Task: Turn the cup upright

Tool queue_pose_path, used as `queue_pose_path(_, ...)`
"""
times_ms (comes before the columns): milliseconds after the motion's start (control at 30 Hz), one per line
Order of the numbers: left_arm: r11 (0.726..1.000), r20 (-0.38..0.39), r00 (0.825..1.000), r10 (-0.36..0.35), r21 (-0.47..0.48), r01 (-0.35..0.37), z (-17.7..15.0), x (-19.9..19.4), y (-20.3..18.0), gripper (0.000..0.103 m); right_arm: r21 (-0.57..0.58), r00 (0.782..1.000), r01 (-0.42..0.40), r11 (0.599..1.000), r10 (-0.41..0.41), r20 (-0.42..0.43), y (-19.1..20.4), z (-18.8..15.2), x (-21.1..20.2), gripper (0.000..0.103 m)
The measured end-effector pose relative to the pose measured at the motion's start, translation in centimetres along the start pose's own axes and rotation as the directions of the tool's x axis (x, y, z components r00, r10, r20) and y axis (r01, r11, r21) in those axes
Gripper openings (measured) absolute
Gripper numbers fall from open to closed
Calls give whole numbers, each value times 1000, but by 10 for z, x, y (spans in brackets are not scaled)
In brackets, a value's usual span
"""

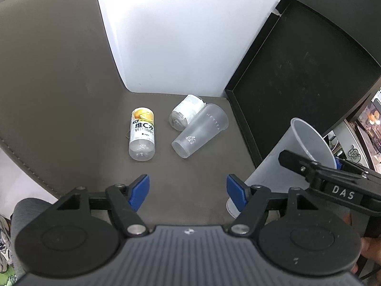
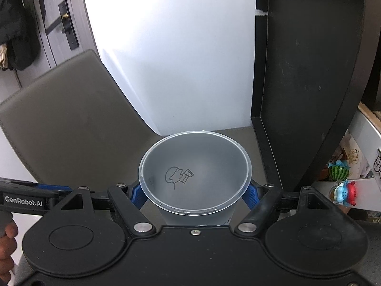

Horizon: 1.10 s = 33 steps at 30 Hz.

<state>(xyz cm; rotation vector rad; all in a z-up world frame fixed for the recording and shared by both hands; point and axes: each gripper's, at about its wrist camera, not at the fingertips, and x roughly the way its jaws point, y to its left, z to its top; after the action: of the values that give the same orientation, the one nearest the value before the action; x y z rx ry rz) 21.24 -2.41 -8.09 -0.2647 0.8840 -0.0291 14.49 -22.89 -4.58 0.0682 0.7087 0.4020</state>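
A frosted plastic cup [image 2: 195, 174] stands upright, mouth up, between the blue pads of my right gripper [image 2: 194, 196], which is shut on its sides. The same cup [image 1: 285, 157] shows at the right of the left wrist view, its base on the grey seat, with the right gripper [image 1: 333, 164] at its rim. My left gripper [image 1: 188, 190] is open and empty over the seat. A second frosted cup [image 1: 200, 131] lies on its side ahead of it.
A vitamin drink bottle [image 1: 142, 133] and a wrapped white roll [image 1: 187, 112] lie on the grey chair seat [image 1: 95, 119]. A black tray [image 1: 304, 71] leans upright at the right. A white wall stands behind.
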Motion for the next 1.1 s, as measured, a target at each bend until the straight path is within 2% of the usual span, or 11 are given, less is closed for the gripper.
queue_pose_path(267,1000,-18,1000,-3,-16,2,-1,10,5,71,-43,999,31,999,-33,-29,6,-7,22,76)
queue_pose_path(500,999,-41,999,0,-36,-2,-1,23,12,71,-40,997,34,999,-37,-61,8,-16,44,76)
queue_pose_path(667,999,-60,998,0,-45,-2,-1,32,17,71,-57,998,30,998,-33,-53,12,-24,51,76)
queue_pose_path(833,999,-74,997,1,-51,-5,2,40,20,71,-73,995,28,997,-35,-95,13,-28,62,76)
queue_pose_path(1100,999,-88,996,3,-54,-8,4,45,21,71,-87,996,28,996,-35,-84,14,-30,60,77)
